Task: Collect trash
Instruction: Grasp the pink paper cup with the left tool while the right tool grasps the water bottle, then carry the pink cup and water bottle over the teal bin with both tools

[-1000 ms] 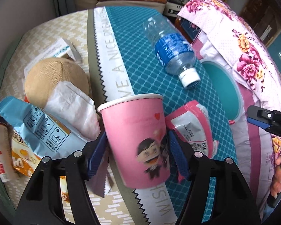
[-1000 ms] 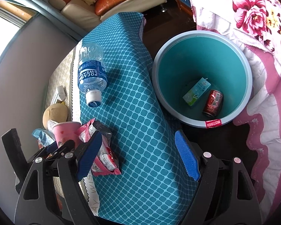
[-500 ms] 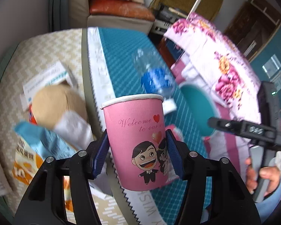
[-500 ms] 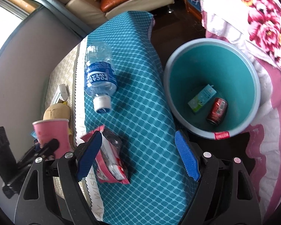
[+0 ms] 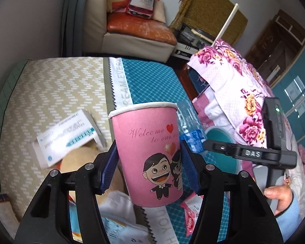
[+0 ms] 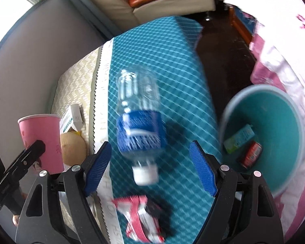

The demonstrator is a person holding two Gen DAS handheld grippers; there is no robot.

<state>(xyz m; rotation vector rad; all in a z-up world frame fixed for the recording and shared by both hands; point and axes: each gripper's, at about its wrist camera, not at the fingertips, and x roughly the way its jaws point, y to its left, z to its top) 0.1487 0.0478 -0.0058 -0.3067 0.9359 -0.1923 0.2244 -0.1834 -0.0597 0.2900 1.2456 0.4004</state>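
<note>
My left gripper (image 5: 147, 160) is shut on a pink paper cup (image 5: 150, 142) with a cartoon couple, held upright above the table; the cup (image 6: 42, 138) also shows at the left of the right wrist view. My right gripper (image 6: 149, 146) is open above a clear plastic bottle (image 6: 140, 122) with a blue label and white cap, lying on the teal cloth. A crumpled pink snack wrapper (image 6: 142, 219) lies just below that bottle. The teal bin (image 6: 274, 109) stands on the floor to the right.
In the bin lie a green carton (image 6: 239, 140) and a red can (image 6: 251, 156). A white box (image 5: 67, 136), a round tan object (image 6: 73, 148) and more wrappers crowd the table's left part. A floral quilt (image 5: 244, 93) hangs beyond the bin. A hand (image 5: 280, 197) holds the right gripper.
The left gripper closed on the pink cup and lifted it off the table. The right gripper slid left, so the bottle now sits in line between its open fingers.
</note>
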